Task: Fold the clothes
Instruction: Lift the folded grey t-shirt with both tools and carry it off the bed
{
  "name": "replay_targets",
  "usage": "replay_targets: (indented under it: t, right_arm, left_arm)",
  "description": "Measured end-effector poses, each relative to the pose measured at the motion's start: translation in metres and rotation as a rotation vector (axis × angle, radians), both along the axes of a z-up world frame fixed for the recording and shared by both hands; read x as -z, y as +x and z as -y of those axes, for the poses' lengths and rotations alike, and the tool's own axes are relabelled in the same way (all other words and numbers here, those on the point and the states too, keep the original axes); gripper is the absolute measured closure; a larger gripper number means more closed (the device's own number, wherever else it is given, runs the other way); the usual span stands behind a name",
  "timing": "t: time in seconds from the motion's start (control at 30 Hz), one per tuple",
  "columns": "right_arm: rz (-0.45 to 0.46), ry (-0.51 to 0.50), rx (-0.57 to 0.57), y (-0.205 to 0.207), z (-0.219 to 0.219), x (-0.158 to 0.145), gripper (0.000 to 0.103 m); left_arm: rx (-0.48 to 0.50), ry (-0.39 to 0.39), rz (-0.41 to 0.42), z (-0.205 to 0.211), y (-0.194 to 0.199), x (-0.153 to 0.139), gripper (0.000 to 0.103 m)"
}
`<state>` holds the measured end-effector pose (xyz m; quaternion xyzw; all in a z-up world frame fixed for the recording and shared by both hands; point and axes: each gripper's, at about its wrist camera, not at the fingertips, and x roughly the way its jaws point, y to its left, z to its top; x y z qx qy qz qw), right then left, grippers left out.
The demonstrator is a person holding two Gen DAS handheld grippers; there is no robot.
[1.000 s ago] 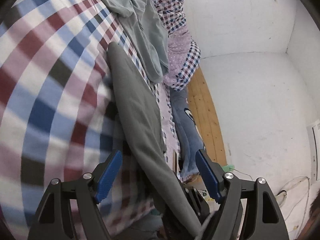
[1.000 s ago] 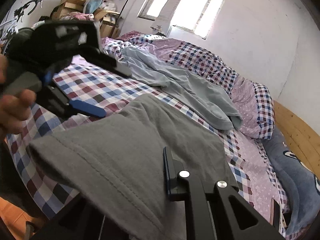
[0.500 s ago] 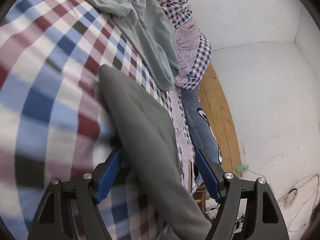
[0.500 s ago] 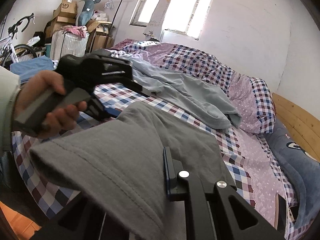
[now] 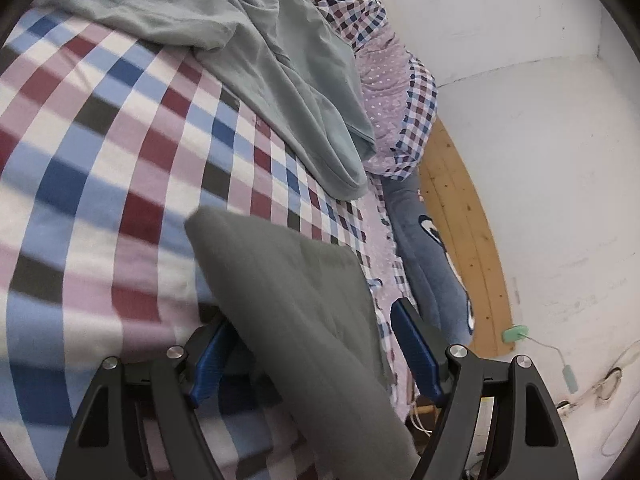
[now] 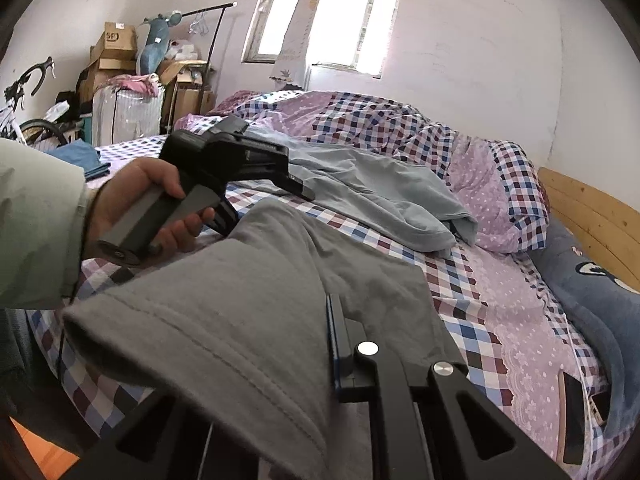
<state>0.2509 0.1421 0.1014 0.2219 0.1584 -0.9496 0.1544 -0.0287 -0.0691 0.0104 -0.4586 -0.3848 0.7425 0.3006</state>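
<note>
The left gripper (image 5: 308, 356), jaws wide and empty, has slid back along the checked bed (image 5: 120, 152) toward the grey shirt's (image 6: 248, 312) near edge at lower centre; the right gripper (image 6: 320, 344) stays clamped on it, so another fold looks likely.

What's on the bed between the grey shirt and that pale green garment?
Only bare checked sheet separates the grey shirt from the pale green garment, seen in both views.
</note>
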Motion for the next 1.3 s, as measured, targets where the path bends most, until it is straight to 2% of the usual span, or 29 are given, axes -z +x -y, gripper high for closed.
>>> replay_targets:
  t: [0.1,0.17,0.2,0.23,0.27,0.33,0.47,0.67,0.83,1.03,1.13,1.3]
  right_arm:
    - [0.002,0.005,0.009,0.001,-0.004,0.001,0.094]
    - [0.007,0.010,0.017,0.001,-0.007,0.002,0.094]
    - [0.009,0.013,0.020,0.001,-0.008,0.003,0.094]
    - [0.010,0.017,0.023,0.002,-0.009,0.004,0.094]
    - [0.012,0.021,0.026,0.002,-0.010,0.005,0.094]
    - [0.015,0.028,0.032,0.003,-0.011,0.007,0.094]
    - [0.018,0.042,0.054,0.005,-0.014,0.009,0.094]
    - [0.007,0.029,0.074,0.008,-0.015,-0.002,0.094]
    - [-0.007,0.004,0.033,0.011,-0.002,-0.020,0.094]
    - [-0.002,-0.026,-0.065,0.001,0.040,-0.043,0.094]
    - [0.007,-0.058,-0.126,-0.011,0.069,-0.053,0.094]
    - [0.035,-0.146,-0.264,-0.043,0.134,-0.077,0.094]
  left_arm:
    - [-0.003,-0.014,-0.006,-0.001,-0.010,-0.001,0.024]
    - [-0.005,-0.022,-0.001,-0.003,-0.014,0.000,0.031]
    - [-0.008,-0.029,0.003,-0.004,-0.017,0.001,0.042]
    - [-0.014,-0.035,0.016,-0.004,-0.017,0.003,0.061]
    - [-0.019,-0.040,0.028,-0.004,-0.018,0.005,0.069]
    - [-0.031,-0.052,0.053,-0.004,-0.019,0.009,0.073]
    - [-0.037,-0.077,0.005,-0.009,-0.012,-0.006,0.079]
    - [-0.043,-0.043,-0.061,-0.005,0.005,-0.041,0.084]
    - [-0.071,-0.017,-0.104,0.015,0.022,-0.067,0.085]
    - [-0.180,0.023,-0.120,0.075,0.046,-0.095,0.086]
    - [-0.235,-0.007,-0.144,0.113,0.063,-0.115,0.086]
    - [-0.373,-0.038,-0.165,0.199,0.090,-0.147,0.086]
